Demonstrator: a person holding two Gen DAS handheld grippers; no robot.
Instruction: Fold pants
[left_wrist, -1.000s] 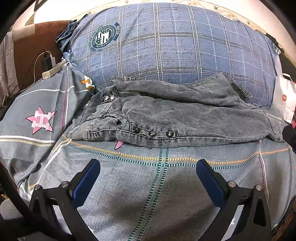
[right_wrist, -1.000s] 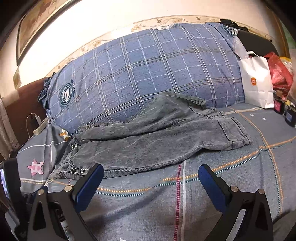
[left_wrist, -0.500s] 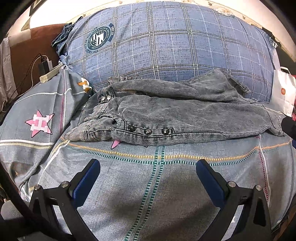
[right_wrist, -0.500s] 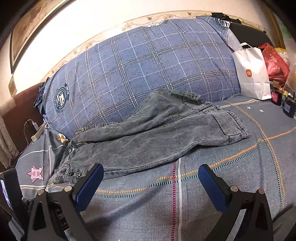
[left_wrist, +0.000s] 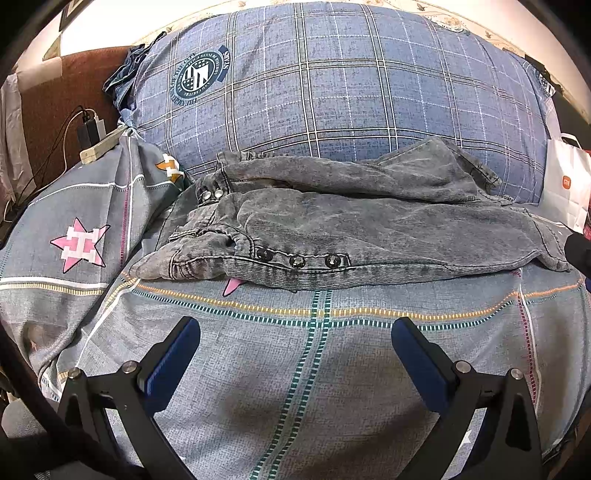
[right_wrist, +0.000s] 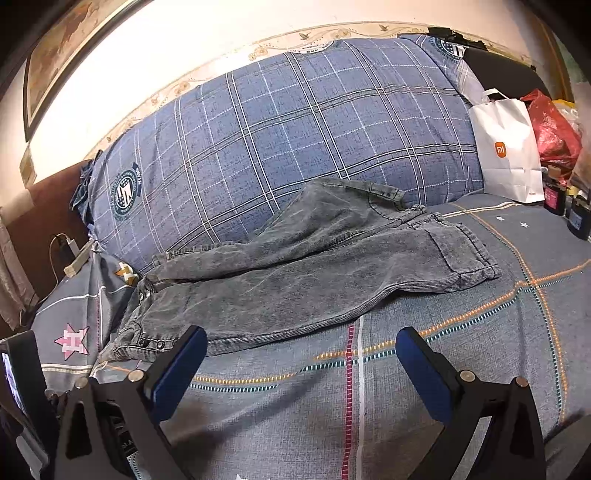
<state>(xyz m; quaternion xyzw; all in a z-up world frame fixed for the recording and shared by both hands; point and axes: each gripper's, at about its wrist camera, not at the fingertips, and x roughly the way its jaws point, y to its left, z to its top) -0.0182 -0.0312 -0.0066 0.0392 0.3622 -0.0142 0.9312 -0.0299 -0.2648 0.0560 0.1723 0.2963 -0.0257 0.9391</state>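
Observation:
Grey washed denim pants lie across the bed, one leg on top of the other, with three snap buttons at the near hem. In the right wrist view the pants stretch from lower left to a hem at the right, the far leg resting against the pillow. My left gripper is open and empty, hovering over the sheet just short of the pants. My right gripper is open and empty, its left fingertip in front of the buttoned end.
A large blue plaid pillow stands behind the pants. A white paper bag, a red bag and small bottles stand at the right. A power strip with cables sits at the left. The grey patterned sheet covers the bed.
Both grippers have drawn back and lifted slightly, so the pants sit a bit lower and farther in view. The pants have not moved. Both stay open.

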